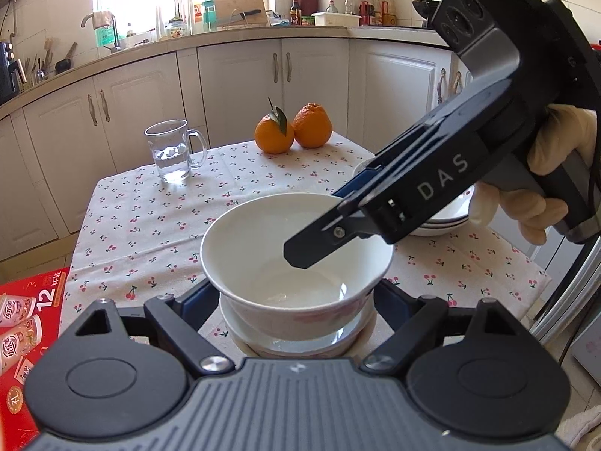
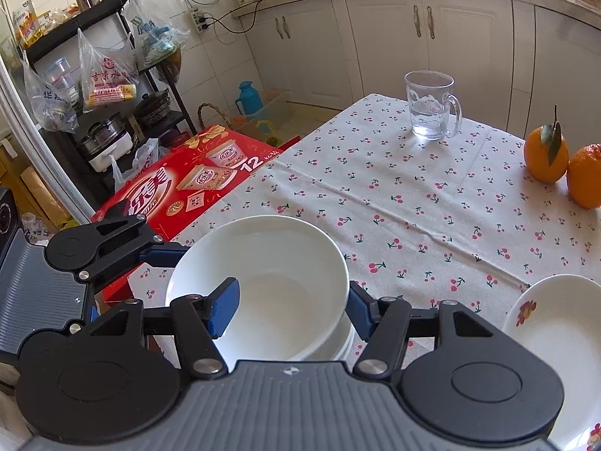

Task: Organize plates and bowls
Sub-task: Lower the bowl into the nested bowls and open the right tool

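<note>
The table [image 1: 150,206] with its cherry cloth carried everything. At its right edge lay the stacked plates [image 1: 447,221], and near the front sat the white bowl [image 1: 263,233], nested on the other bowls [image 1: 293,342]. The left gripper [image 1: 293,295] stood spread to either side of that stack, apparently to steady it, though I couldn't tell whether it touched. The right gripper [image 2: 293,312] straddled the bowl's rim, one finger inside and one outside, presumably to seat it. I couldn't tell whether it pinched.
</note>
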`<state>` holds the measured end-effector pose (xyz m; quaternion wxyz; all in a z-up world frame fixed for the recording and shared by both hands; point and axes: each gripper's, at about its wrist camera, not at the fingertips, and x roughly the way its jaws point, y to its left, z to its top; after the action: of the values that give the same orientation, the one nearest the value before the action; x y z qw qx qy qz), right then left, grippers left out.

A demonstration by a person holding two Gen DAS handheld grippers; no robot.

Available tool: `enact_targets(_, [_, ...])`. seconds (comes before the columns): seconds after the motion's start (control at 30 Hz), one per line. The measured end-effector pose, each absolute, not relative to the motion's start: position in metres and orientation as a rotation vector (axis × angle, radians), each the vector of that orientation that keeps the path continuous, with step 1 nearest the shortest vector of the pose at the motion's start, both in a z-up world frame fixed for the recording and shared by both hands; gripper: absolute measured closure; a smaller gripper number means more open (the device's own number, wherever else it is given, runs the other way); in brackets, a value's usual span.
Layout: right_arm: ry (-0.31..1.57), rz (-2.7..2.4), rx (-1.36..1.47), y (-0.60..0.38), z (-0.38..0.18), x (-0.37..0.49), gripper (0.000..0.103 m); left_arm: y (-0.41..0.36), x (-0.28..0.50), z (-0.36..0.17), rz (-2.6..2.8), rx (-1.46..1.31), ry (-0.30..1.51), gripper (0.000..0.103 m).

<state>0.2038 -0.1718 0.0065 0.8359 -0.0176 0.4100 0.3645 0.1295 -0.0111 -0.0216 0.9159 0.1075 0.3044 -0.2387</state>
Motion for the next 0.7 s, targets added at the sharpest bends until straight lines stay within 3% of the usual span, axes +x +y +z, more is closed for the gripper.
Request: enact_targets(0.7, [0.89,0.761,-0.051,-0.169,-0.008,0.203,0.036,-0.009,0.135,-0.033,-0.51,0.201,0.674,0.012])
